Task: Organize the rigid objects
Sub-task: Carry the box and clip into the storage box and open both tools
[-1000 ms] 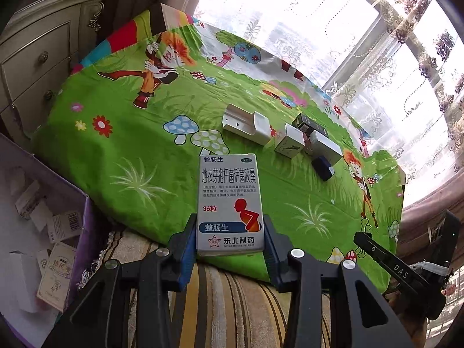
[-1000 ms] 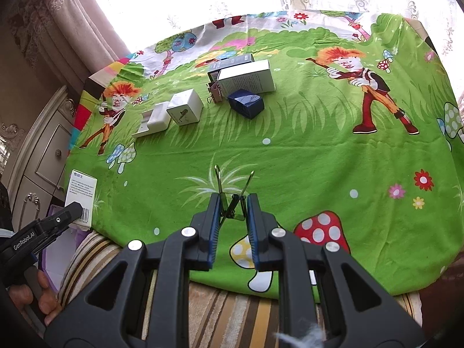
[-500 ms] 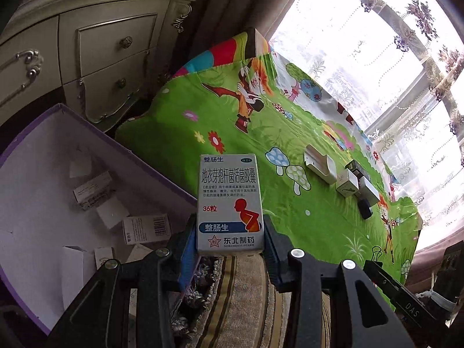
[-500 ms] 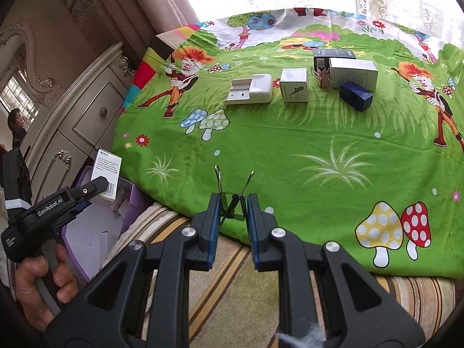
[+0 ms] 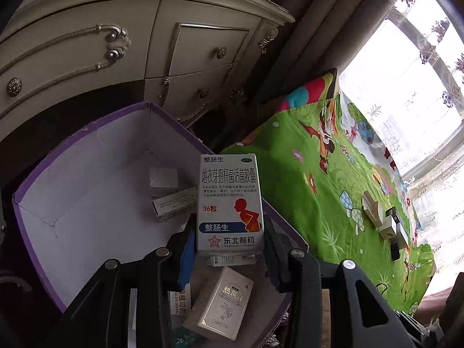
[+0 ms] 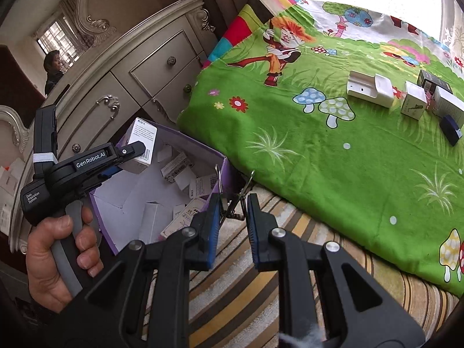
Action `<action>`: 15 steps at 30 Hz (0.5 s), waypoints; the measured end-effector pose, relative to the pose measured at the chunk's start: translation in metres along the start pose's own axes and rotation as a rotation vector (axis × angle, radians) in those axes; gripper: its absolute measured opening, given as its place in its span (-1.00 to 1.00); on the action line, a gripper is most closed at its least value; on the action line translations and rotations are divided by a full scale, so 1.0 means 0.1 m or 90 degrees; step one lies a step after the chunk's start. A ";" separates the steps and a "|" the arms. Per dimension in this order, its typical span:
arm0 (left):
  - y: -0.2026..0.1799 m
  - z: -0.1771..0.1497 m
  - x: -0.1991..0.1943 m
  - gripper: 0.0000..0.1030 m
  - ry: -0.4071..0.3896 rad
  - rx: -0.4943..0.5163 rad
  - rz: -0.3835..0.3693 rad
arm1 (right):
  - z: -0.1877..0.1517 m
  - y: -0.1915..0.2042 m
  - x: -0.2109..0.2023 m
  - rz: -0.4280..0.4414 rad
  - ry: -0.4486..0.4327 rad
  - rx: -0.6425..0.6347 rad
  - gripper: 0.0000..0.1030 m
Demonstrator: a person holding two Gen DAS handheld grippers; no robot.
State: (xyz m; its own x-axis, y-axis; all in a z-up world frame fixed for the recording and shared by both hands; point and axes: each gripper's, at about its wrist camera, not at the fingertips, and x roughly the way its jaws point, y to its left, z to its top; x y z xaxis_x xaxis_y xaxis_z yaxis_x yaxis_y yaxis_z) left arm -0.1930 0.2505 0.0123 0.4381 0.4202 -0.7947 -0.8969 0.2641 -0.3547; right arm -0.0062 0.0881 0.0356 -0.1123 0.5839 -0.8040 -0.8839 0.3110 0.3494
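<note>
Left wrist: gripper [image 5: 230, 249] clamps rectangular carton [image 5: 229, 206].

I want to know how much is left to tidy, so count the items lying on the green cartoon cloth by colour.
White: 3 (open case, small box, long box)
Black: 1 (black box)
Dark blue: 1 (dark blue box)
Total: 5
</note>
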 end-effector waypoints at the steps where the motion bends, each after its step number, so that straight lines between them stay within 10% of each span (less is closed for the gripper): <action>1: 0.05 0.01 0.00 -0.19 -0.001 -0.007 0.004 | 0.00 0.08 0.04 0.005 0.006 -0.012 -0.58; 15: 0.53 0.07 -0.07 -0.16 -0.020 -0.076 0.052 | -0.17 1.03 0.58 0.099 0.095 -0.147 -0.56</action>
State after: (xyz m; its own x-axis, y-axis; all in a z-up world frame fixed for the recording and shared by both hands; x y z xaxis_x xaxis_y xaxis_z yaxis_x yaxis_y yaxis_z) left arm -0.2427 0.2677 0.0022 0.3627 0.4632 -0.8086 -0.9299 0.1233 -0.3464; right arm -0.1118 0.1411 0.0170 -0.3041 0.4888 -0.8177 -0.9290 0.0379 0.3681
